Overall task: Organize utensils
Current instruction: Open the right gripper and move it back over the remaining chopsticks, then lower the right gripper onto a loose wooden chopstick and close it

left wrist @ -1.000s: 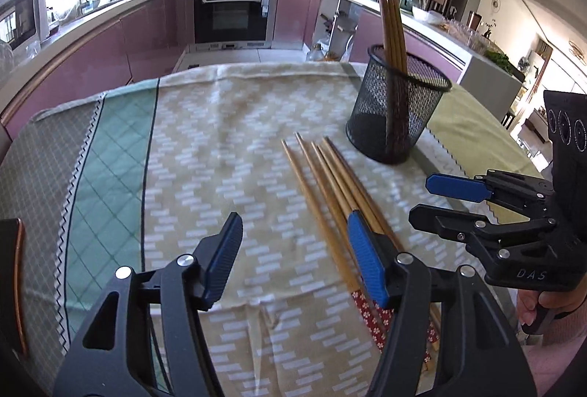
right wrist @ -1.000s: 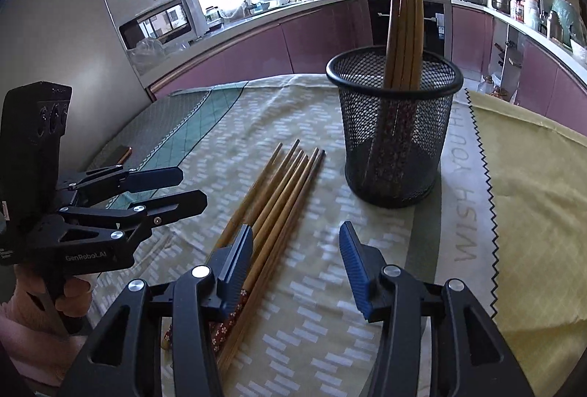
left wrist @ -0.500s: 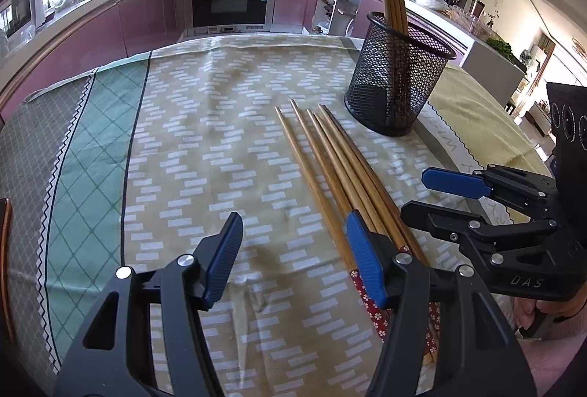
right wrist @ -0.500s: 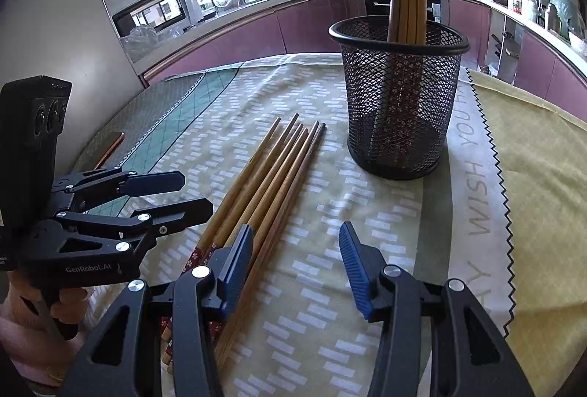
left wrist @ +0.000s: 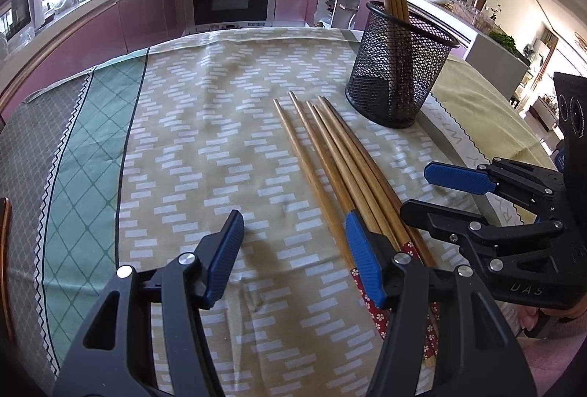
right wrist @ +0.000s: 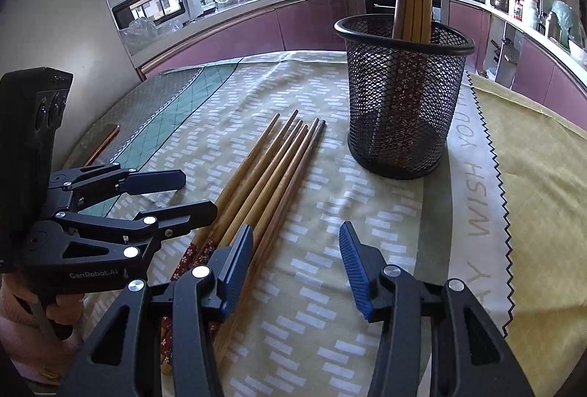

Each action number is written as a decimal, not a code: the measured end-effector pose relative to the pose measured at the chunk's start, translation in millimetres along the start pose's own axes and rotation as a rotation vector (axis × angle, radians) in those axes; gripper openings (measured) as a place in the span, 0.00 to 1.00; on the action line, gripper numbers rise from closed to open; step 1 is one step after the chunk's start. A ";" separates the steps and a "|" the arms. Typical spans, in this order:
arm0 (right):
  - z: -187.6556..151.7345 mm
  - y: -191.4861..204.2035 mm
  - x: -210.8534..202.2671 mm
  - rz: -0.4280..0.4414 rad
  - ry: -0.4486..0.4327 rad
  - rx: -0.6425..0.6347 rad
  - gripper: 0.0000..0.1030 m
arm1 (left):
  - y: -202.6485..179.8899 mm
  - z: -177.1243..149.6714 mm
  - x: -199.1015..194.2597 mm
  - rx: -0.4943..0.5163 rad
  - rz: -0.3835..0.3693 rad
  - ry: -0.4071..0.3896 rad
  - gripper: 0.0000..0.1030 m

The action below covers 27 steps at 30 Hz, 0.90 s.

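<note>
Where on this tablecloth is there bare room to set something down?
Bare cloth lies left of the loose chopsticks, out to the green band, and right of the mesh holder on the yellow cloth. Between chopsticks and holder it's tight.

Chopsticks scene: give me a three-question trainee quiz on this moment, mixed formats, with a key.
1. True or false: the mesh holder lies tipped on its side.
2. Which is shut on a chopstick: A left gripper, B right gripper, C neither?
3. Fill in: the loose chopsticks lie flat on the ___.

Key: 1 false, it stands upright with chopsticks inside; 2 C, both are open; 3 tablecloth.
</note>
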State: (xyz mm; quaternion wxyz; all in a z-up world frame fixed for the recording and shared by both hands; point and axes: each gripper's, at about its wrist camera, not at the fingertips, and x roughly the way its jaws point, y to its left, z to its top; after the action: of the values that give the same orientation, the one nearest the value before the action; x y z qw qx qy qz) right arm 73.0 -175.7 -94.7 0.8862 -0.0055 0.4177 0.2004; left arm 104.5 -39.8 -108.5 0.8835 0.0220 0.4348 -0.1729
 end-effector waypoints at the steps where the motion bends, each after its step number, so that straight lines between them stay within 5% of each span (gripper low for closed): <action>1: -0.1 1.3 1.1 -0.003 0.002 -0.003 0.45 | -0.8 0.0 0.4 0.003 0.003 0.000 0.55; 27: 1.4 6.6 8.6 -0.034 0.017 -0.019 0.45 | -2.8 1.1 3.9 0.018 0.018 0.006 0.51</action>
State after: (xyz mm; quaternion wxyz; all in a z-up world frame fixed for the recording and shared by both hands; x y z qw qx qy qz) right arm 76.5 -166.4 -99.2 0.8857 -0.0230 0.4233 0.1893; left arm 106.6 -43.8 -110.5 0.8834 0.0345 0.4358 -0.1688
